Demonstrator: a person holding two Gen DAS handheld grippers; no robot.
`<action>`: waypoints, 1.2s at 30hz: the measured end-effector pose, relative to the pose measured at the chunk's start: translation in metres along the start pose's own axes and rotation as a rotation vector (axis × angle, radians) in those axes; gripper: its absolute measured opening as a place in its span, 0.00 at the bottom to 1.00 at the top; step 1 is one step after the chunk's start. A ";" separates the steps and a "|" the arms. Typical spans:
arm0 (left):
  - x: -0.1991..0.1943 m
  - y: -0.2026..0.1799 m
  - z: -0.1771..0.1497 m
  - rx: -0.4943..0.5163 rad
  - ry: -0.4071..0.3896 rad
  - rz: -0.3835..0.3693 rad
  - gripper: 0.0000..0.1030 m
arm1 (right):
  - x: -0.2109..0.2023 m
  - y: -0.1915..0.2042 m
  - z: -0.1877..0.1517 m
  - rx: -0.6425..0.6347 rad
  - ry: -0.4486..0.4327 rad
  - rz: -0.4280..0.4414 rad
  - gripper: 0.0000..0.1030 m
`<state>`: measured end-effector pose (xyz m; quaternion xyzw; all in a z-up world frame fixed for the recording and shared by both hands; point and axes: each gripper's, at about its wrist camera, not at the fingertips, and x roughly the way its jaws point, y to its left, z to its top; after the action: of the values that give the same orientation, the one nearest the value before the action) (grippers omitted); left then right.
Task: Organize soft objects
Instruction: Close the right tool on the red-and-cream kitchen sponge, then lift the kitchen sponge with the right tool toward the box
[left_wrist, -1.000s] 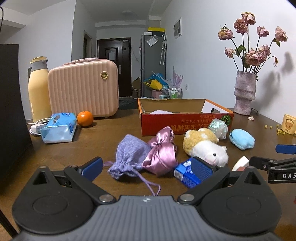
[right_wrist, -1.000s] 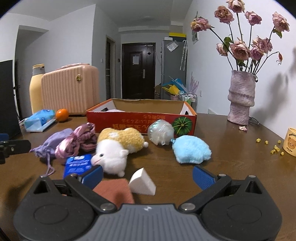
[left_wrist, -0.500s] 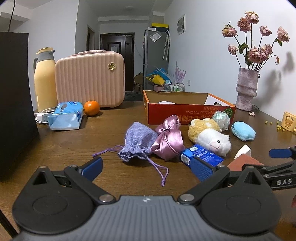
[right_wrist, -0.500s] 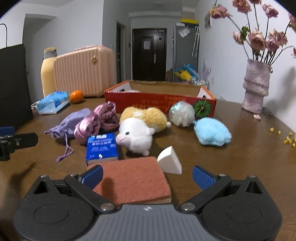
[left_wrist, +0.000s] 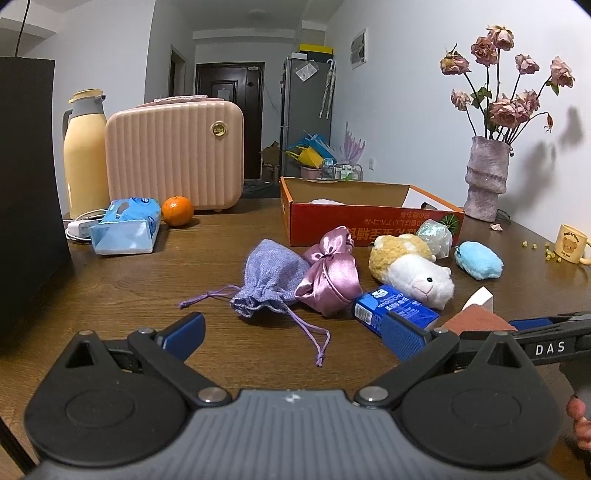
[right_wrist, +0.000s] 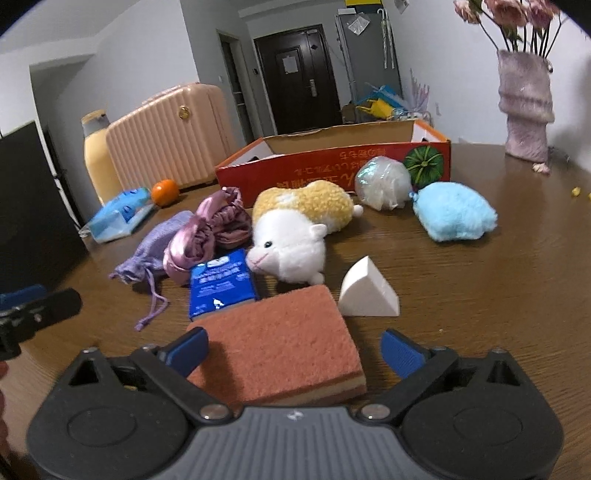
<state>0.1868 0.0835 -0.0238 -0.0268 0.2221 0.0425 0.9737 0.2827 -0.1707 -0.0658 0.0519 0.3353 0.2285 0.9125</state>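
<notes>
Right now your right hand-held gripper (right_wrist: 293, 349) sits low in the frame with its 2 blue fingers spread wide, and the orange-brown sponge (right_wrist: 275, 347) lies flat on the bench (right_wrist: 480, 295) between them; neither pad touches it, so nothing is gripped. Just past the sponge, toward the centre of the right wrist view, you have the white wedge sponge (right_wrist: 367, 290) on the right and the blue tissue packet (right_wrist: 221, 282) on the left, the packet touching the sponge's far edge. Behind those lies the white and yellow plush hamster (right_wrist: 295, 230), its nose meeting the packet. Right of centre sits the fluffy blue pouch (right_wrist: 454, 210), with the shiny white ball (right_wrist: 382, 181) resting against the red cardboard box (right_wrist: 332, 170) in the upper middle.

Your left hand-held gripper (left_wrist: 291, 330) is also released, its fingers apart at the bottom of the left wrist view and holding nothing. Ahead of it, mid-frame, the lilac drawstring bag (left_wrist: 271, 282) lies against the pink satin bag (left_wrist: 332, 273), its cord trailing toward you. At left of the frame you can see the blue wipes pack (left_wrist: 125, 230), the orange (left_wrist: 177, 210), the pink case (left_wrist: 173, 158) and the yellow flask (left_wrist: 85, 155); the vase of dried roses (left_wrist: 485, 173) stands at upper right
</notes>
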 end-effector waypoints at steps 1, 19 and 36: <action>0.000 0.000 0.000 0.000 0.000 0.001 1.00 | -0.001 0.000 0.000 0.005 -0.002 0.019 0.82; 0.002 0.001 -0.002 -0.008 0.011 0.023 1.00 | -0.027 -0.003 -0.001 0.020 -0.152 0.074 0.26; 0.006 -0.005 0.001 -0.009 0.029 0.033 1.00 | -0.058 -0.013 0.009 -0.019 -0.263 0.042 0.16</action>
<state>0.1933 0.0793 -0.0249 -0.0278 0.2363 0.0594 0.9695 0.2542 -0.2077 -0.0280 0.0796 0.2095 0.2422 0.9440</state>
